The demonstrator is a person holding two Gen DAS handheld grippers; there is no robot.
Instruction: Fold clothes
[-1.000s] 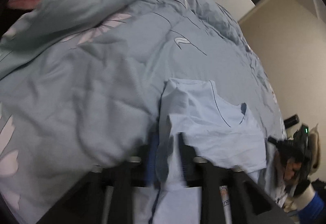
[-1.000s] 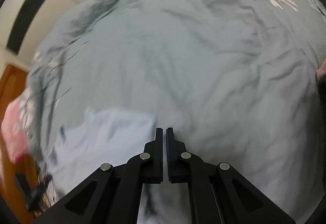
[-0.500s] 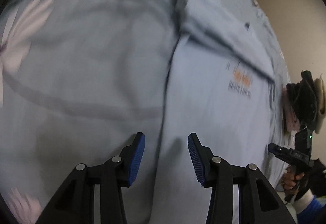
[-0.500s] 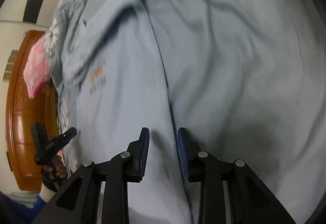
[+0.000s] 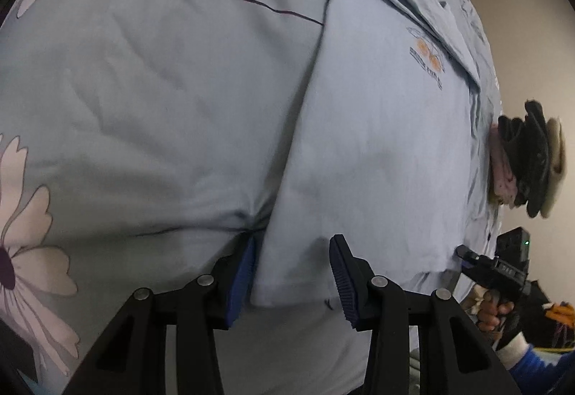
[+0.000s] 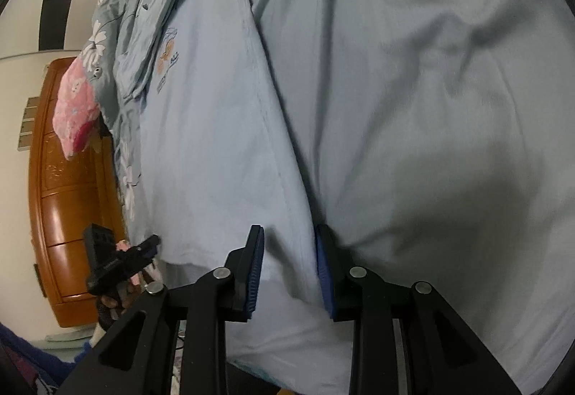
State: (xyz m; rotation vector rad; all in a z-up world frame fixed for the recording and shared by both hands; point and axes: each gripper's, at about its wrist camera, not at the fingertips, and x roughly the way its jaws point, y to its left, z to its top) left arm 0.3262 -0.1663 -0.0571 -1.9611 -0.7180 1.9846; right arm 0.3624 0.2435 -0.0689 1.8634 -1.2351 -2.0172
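A light blue shirt (image 5: 377,150) with a small orange and dark logo (image 5: 427,57) lies flat on the bed; it also shows in the right wrist view (image 6: 212,143). My left gripper (image 5: 293,251) is open, its jaws standing either side of the shirt's bottom left corner and pressing into the bedding. My right gripper (image 6: 289,244) is open, its jaws either side of the shirt's bottom right edge. Each gripper shows in the other's view: the right one (image 5: 467,255), the left one (image 6: 151,242).
The bed has a grey-blue duvet (image 5: 161,89) with white flowers. A pink cloth (image 6: 75,111) lies at the bed's far left. A wooden cabinet (image 6: 68,215) stands beside the bed. Dark and beige items (image 5: 532,161) hang at the right.
Both grippers let go of the shirt's upper part, opened, and moved down to the shirt's bottom hem. The shirt now lies flat with its logo showing.
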